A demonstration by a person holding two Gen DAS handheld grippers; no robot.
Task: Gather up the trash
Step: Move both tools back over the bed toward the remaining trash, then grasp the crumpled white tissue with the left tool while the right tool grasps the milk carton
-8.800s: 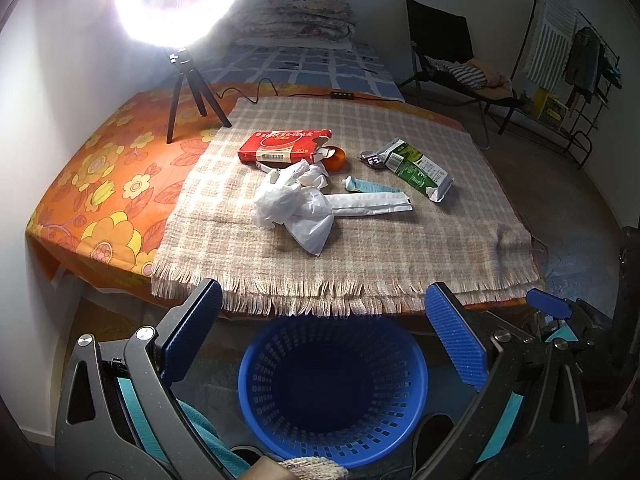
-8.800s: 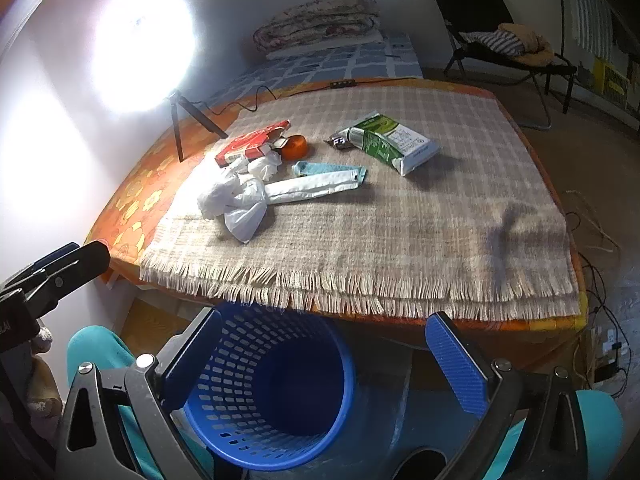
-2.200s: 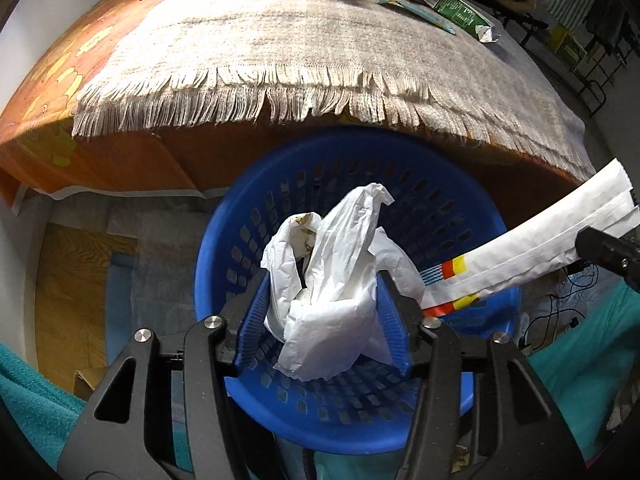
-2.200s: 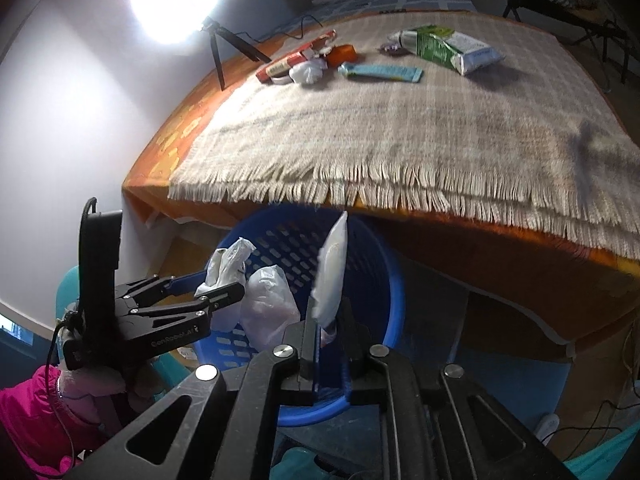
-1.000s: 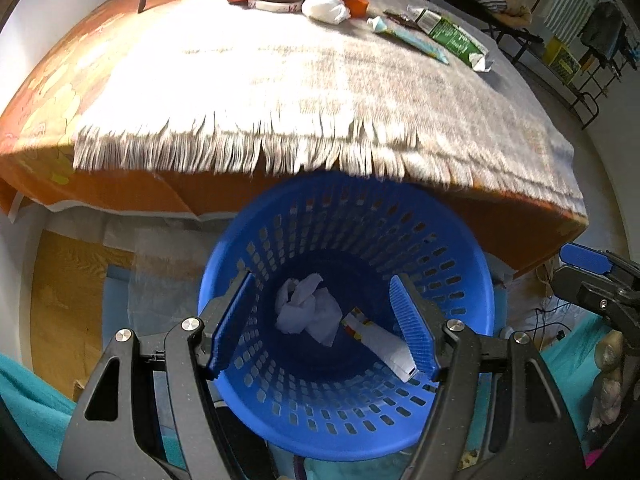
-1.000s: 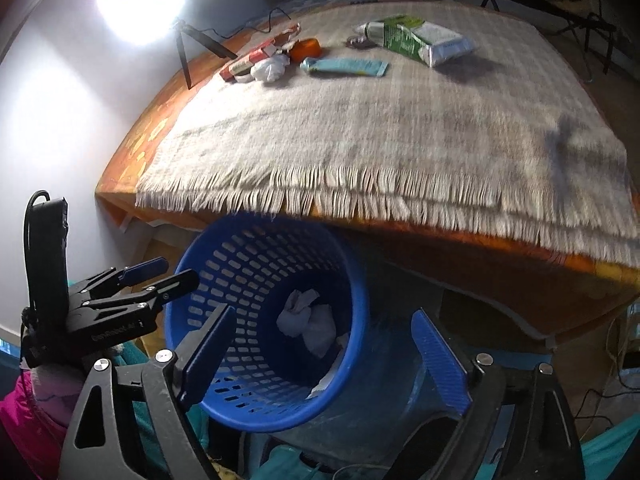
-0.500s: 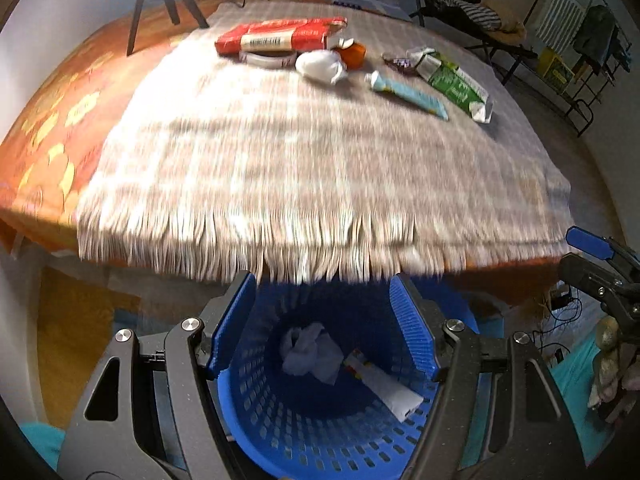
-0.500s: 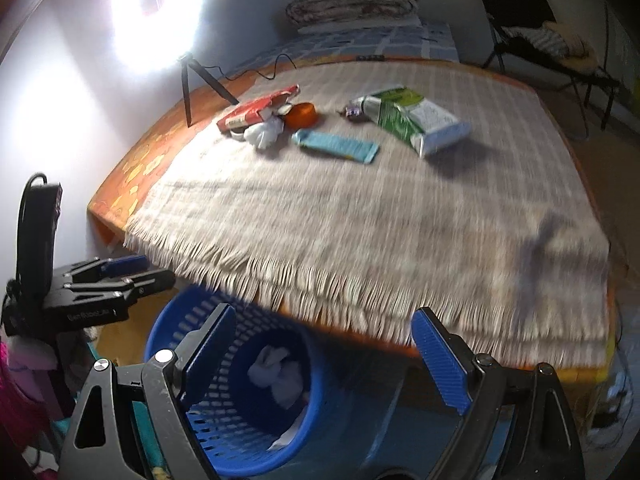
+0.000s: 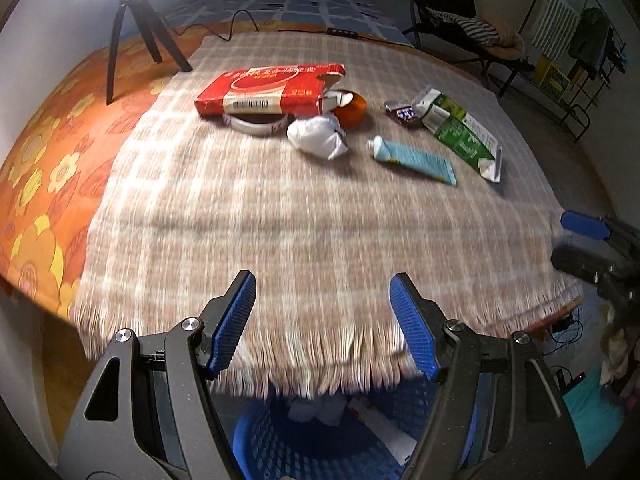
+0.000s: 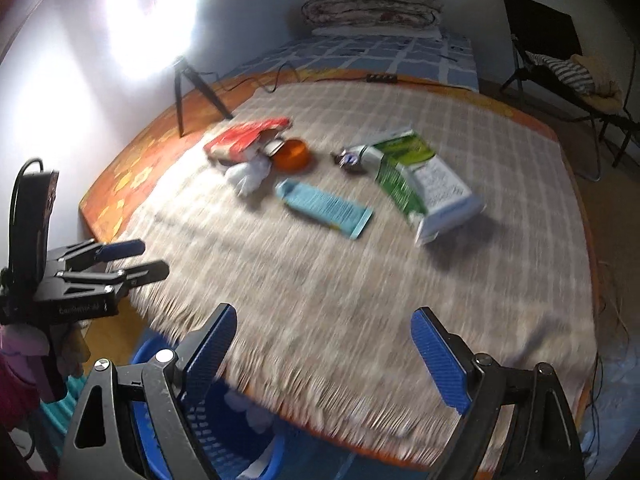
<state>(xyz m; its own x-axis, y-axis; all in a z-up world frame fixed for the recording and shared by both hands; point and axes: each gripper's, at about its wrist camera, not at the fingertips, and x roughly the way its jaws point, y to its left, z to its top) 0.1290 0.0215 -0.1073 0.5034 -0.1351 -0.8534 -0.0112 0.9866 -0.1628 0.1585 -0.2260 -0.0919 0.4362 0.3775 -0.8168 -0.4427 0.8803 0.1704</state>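
Observation:
Trash lies at the far side of the checked cloth (image 9: pixel 280 216): a red box (image 9: pixel 268 88), a crumpled white wad (image 9: pixel 318 136), an orange lid (image 9: pixel 352 110), a light blue tube (image 9: pixel 414 160), a green-and-white carton (image 9: pixel 460 134) and a small dark wrapper (image 9: pixel 404 114). The same tube (image 10: pixel 326 206) and carton (image 10: pixel 420 184) show in the right wrist view. My left gripper (image 9: pixel 324 320) is open and empty over the cloth's fringed front edge. My right gripper (image 10: pixel 324 350) is open and empty too. Below the edge stands the blue basket (image 9: pixel 280 440) holding white trash.
A black tripod (image 9: pixel 136 28) with a bright ring light (image 10: pixel 154 12) stands at the far left on the orange flowered cover (image 9: pixel 44 152). A black cable (image 9: pixel 248 20) runs along the back. A folding chair (image 10: pixel 560 64) and a clothes rack (image 9: pixel 576 52) stand at the right.
Both grippers have risen from the basket and swung forward over the cloth; the trash on the table now looks nearer. Both stay open and empty.

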